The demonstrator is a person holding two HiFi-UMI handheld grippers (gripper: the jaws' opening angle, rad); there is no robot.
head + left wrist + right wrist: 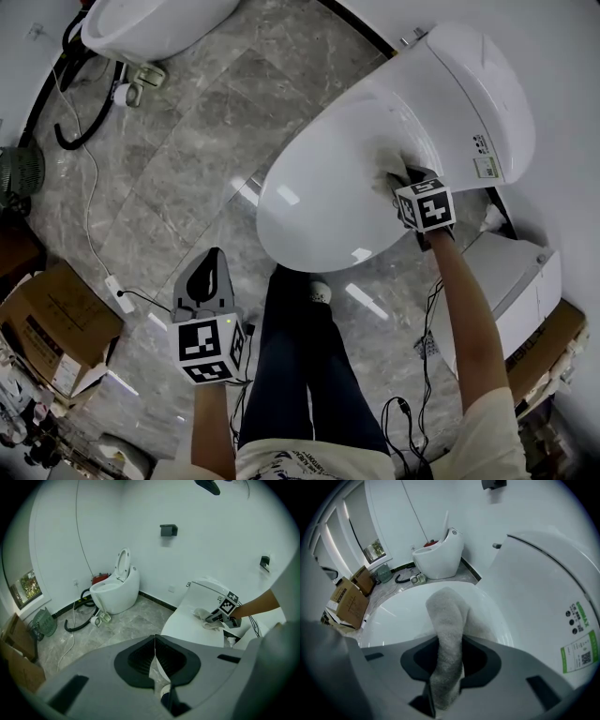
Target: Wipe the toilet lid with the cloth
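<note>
1. The left gripper (155, 651) is held low beside the person's dark trousers (300, 366), over the floor and well apart from the toilet. Its jaws are pressed together along a thin seam, and nothing is caught between them
2. The right gripper (446, 674) is reached out at arm's length onto the toilet lid (323, 187). Its jaws are clamped on the cloth (449, 620) — a pale towelling strip that is pinched upright between them
3. From the jaws the cloth is carried forward and folded down onto the lid, so that its free end is spread on the white surface just ahead of the gripper's tip, touching it
4. In the head view the cloth is seen bunched under and just beyond that tip. It is laid on the rear part of the closed lid, close to where the lid meets the toilet's rear housing (487, 103). The front of the lid, toward the person, is left bare and glossy
5. A green-edged label (580, 653) is stuck to the housing, to the right of the gripper
6. Beyond the toilet, a grey marbled floor (178, 169) is seen, with cardboard boxes (52, 323) set at the person's left
7. Farthest off — against the wall — a second toilet (115, 592) is stood with its seat raised, and a black hose (84, 127) is looped beside its base
</note>
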